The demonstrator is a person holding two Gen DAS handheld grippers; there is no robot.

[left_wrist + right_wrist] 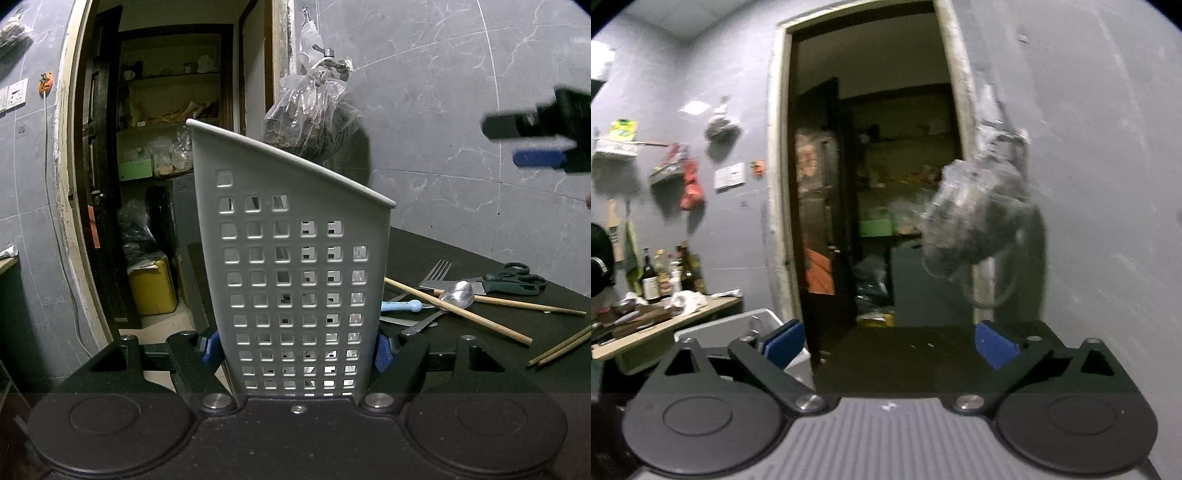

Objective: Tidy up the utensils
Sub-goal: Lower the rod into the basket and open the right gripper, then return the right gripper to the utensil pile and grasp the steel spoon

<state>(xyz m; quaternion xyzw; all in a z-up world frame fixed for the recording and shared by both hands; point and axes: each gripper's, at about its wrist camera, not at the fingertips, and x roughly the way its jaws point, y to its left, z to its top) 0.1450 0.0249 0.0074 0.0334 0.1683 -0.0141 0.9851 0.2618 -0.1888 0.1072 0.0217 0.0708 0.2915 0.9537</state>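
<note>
In the left wrist view my left gripper (295,347) is shut on a grey perforated utensil holder (295,258), which stands upright between its blue pads. Behind it to the right, on a black table (480,354), lie a fork (436,275), a spoon (456,295), green-handled scissors (517,278), wooden chopsticks (461,314) and a blue-handled utensil (400,305). My right gripper (532,140) shows blurred, high at the right, open. In the right wrist view my right gripper (890,343) is open and empty, facing a doorway; the holder's rim (738,325) shows at lower left.
A plastic bag (314,122) hangs from a tap on the grey tiled wall. An open doorway (166,184) with shelves and a yellow can is at the left. In the right wrist view a wooden counter (657,325) with bottles stands far left.
</note>
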